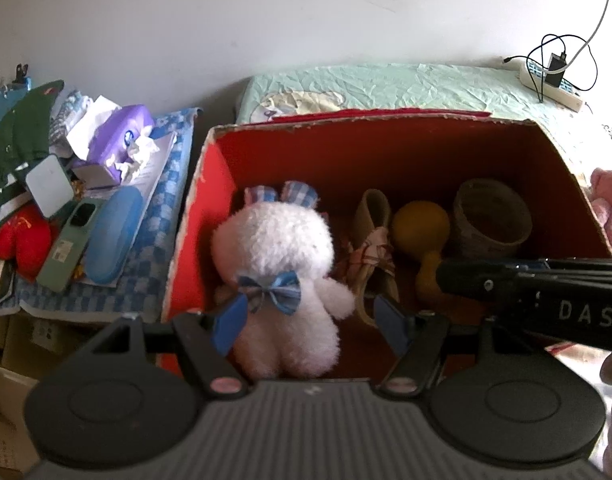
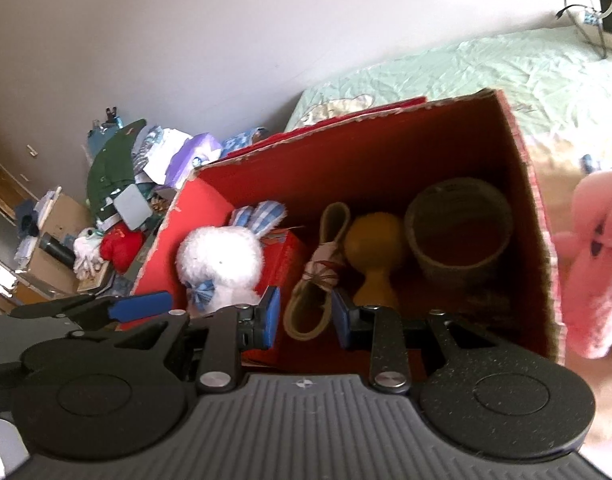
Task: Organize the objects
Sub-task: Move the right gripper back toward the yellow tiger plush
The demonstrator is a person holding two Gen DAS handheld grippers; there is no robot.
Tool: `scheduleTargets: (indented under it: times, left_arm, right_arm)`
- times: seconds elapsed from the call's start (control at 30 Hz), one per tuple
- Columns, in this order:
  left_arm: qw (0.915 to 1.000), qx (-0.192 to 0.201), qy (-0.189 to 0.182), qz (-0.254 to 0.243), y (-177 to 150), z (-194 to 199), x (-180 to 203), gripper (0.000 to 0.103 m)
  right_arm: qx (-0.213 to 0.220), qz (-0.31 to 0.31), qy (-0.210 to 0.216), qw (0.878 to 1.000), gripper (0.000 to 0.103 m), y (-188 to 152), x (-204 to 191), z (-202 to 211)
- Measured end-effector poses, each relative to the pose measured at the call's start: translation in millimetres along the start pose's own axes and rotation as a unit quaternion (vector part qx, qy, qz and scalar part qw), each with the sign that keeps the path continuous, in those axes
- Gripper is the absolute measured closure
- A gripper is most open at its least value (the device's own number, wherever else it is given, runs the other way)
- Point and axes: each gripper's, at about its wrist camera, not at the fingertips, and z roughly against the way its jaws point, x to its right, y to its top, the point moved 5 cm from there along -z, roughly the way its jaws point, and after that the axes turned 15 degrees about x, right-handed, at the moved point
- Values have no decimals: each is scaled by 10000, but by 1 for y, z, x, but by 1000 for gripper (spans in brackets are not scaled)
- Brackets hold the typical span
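A red cardboard box [image 1: 193,216] [image 2: 522,184] lies open on the bed. Inside it are a white plush rabbit [image 1: 277,276] [image 2: 219,260] with a blue bow, a beige baby shoe [image 1: 372,248] [image 2: 318,284], a yellow gourd-shaped toy [image 1: 424,240] [image 2: 376,256] and a woven cup [image 1: 492,216] [image 2: 460,232]. My left gripper [image 1: 312,326] is open, its blue pads on either side of the rabbit's body. My right gripper [image 2: 306,316] is open above the shoe. A pink plush toy [image 2: 594,264] [image 1: 610,208] lies outside the box at the right.
A cluttered table [image 1: 153,280] stands left of the box with a purple tissue pack [image 1: 117,140], a blue glasses case [image 1: 111,236], a phone [image 1: 67,248] and a red plush [image 1: 19,240]. A power strip [image 1: 550,84] with cables lies on the green sheet [image 1: 386,84].
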Motion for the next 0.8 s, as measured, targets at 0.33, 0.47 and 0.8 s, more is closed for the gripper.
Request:
scheduleTargets:
  times: [0.33,0.47,0.8]
  left_arm:
    - [10000,26,-41,-58,4,6,21,32]
    - [9999,23,-101,-47,7,7,28,32]
    - [9996,62,-267,-22,8,13,50,31]
  right_arm:
    - [185,46,-209,9996,71,4,13,18]
    - [257,-62,-178,9995,71,8,16,26]
    - [381,-184,-71,9991,71,12,25,45]
